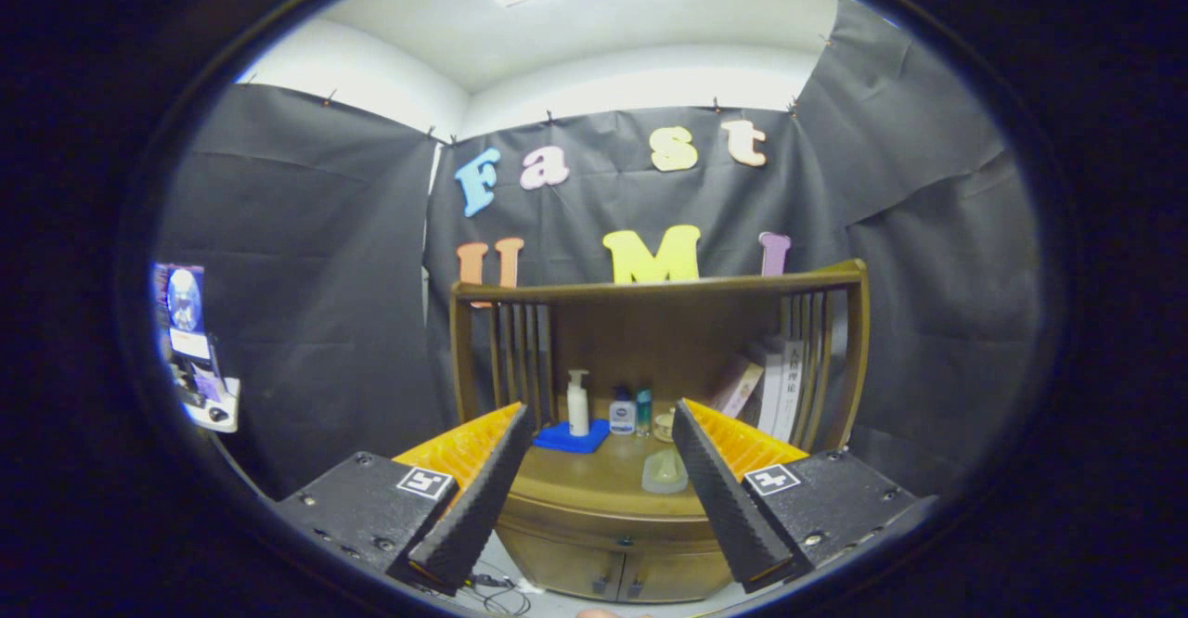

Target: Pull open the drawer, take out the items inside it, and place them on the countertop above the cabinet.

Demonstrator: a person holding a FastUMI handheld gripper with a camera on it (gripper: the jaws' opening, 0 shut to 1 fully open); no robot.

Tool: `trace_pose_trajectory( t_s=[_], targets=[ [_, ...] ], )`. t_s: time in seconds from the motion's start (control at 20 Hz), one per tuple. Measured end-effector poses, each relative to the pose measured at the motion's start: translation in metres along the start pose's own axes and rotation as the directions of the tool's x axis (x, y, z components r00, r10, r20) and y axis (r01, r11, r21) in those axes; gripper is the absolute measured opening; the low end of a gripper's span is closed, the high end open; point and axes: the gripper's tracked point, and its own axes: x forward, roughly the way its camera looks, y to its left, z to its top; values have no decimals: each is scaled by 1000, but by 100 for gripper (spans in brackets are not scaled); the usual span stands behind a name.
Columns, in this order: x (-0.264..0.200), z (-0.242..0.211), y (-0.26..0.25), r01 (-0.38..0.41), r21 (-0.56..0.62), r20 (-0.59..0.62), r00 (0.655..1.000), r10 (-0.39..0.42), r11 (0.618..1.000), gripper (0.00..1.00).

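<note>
The gripper is being held with its fingers spread wide, nothing being pinched; between and beyond them the wooden cabinet is being faced, its drawer being kept closed under the countertop; a pale translucent container is being carried near the countertop's front edge; toward the back edge a blue cloth and white pump bottle are being shown, books leaning at the back right corner.

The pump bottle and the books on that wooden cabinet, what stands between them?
In the gripper view, between the pump bottle and the books stand two small bottles and a small jar, beyond the open gripper.
</note>
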Motion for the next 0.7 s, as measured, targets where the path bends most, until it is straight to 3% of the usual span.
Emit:
trace_pose_trajectory(
  t_s=[0.4,0.7],
  targets=[
    [-23,46,8,-26,-44,60,998,29,999,99],
    [-24,50,13,-37,-57,86,995,42,998,99]
  ],
)
